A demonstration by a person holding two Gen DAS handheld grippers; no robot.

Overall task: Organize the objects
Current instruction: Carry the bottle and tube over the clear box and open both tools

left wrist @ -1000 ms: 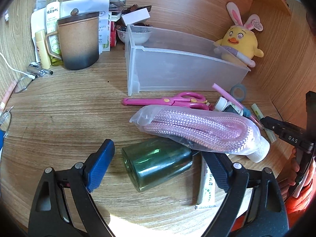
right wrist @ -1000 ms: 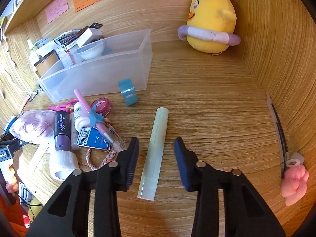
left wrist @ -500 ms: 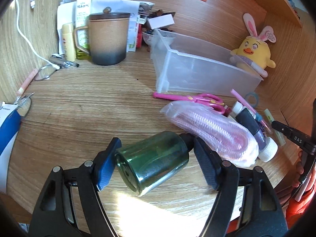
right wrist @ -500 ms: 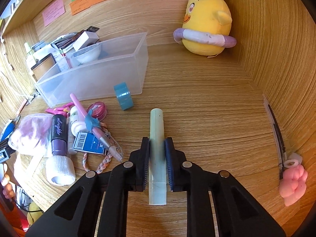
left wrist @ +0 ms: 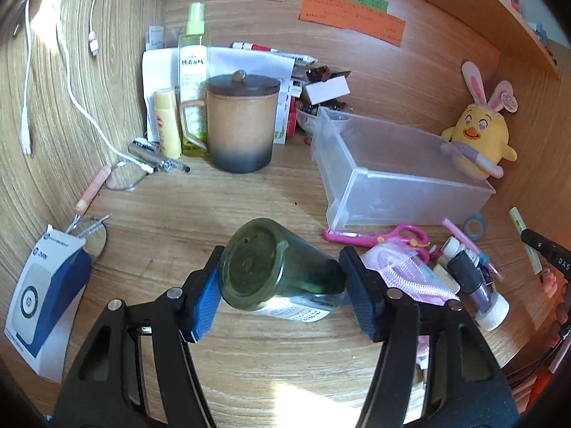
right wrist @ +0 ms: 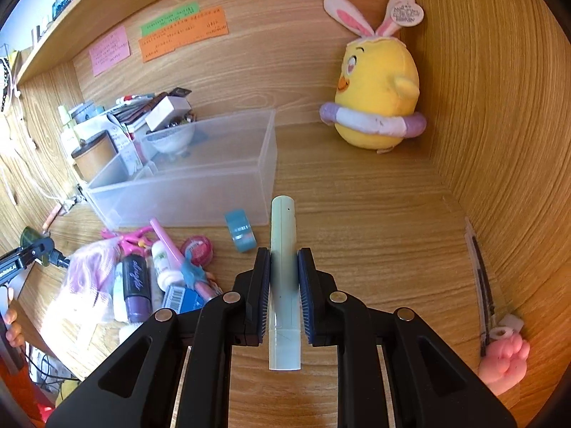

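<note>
Left gripper (left wrist: pixel 280 287) angled downward, jaws closing. Right gripper (right wrist: pixel 283 285) angled downward, jaws clamped tight.

A wood-grain desk (left wrist: pixel 221 199) fills the left wrist view. At upper centre a lidded brown mug (left wrist: pixel 241 121) stands beside a spray bottle (left wrist: pixel 193 82). Right of centre lies a clear plastic bin (left wrist: pixel 396 174), with a yellow plush chick (left wrist: pixel 478 135) at its far right end. Below the bin lie pink scissors (left wrist: pixel 378 237) and a bagged pink rope (left wrist: pixel 403 274). A blue box (left wrist: pixel 43 296) rests at lower left
</note>
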